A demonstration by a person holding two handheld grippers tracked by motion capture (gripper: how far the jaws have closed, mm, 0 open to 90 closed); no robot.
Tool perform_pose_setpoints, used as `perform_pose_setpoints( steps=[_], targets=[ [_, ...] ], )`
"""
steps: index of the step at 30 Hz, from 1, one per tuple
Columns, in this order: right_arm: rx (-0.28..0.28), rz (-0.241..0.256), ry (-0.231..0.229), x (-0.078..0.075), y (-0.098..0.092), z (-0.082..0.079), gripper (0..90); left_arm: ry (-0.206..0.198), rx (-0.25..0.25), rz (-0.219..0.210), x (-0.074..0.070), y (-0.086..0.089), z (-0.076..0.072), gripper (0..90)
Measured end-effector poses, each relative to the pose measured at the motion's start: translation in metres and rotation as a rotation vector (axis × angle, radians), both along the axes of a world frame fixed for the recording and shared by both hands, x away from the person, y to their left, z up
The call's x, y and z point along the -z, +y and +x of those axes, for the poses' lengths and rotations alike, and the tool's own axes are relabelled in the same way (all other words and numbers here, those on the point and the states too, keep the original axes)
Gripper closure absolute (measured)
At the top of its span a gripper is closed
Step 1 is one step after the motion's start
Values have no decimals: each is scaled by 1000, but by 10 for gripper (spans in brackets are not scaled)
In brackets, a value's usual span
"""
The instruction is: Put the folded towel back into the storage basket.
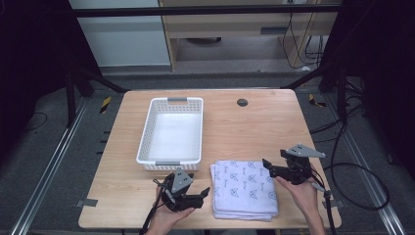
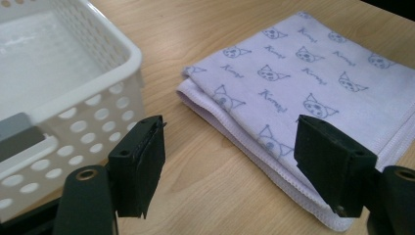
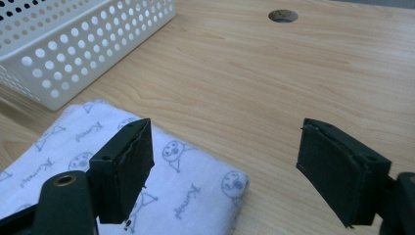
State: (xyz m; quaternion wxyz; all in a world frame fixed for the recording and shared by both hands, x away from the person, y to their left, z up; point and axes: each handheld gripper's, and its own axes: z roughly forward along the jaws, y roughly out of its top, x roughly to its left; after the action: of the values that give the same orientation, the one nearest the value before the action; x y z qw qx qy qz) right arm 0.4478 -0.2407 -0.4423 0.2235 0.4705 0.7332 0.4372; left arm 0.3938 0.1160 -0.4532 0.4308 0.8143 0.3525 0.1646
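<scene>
You held both grippers, left [image 1: 203, 192] and right [image 1: 266, 164], jaws wide and empty, flanking the folded lilac cat-print towel [image 1: 243, 188]; likely next: grasp it for the white perforated plastic basket [image 1: 195, 105].

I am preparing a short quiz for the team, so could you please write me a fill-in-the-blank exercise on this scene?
1. The white basket on the table holds ____.
2. The folded towel is printed with small ____ faces.
3. The towel lies between the left gripper and the ____ gripper.
4. The jaws of both grippers stand ____.

Missing words: nothing; cat; right; open
</scene>
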Motion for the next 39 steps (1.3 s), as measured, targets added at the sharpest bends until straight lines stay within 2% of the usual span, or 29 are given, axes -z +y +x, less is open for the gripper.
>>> perform_pose_setpoints(
  steps=[6, 12, 23, 31, 39],
  targets=[
    [-4, 2, 13, 7, -4, 0, 223, 25, 17, 18, 9, -17, 1, 265],
    [-12, 6, 33, 15, -4, 0, 237, 54, 24, 26, 18, -24, 2, 267],
    [-25, -23, 66, 26, -1, 3, 262, 78, 39, 76, 36, -36, 2, 268],
    [-24, -32, 102, 33, -2, 7, 287, 103, 26, 71, 43, -39, 3, 267],
    [-45, -78, 140, 42, 5, 9, 327, 109, 24, 71, 46, -40, 4, 256]
  ],
)
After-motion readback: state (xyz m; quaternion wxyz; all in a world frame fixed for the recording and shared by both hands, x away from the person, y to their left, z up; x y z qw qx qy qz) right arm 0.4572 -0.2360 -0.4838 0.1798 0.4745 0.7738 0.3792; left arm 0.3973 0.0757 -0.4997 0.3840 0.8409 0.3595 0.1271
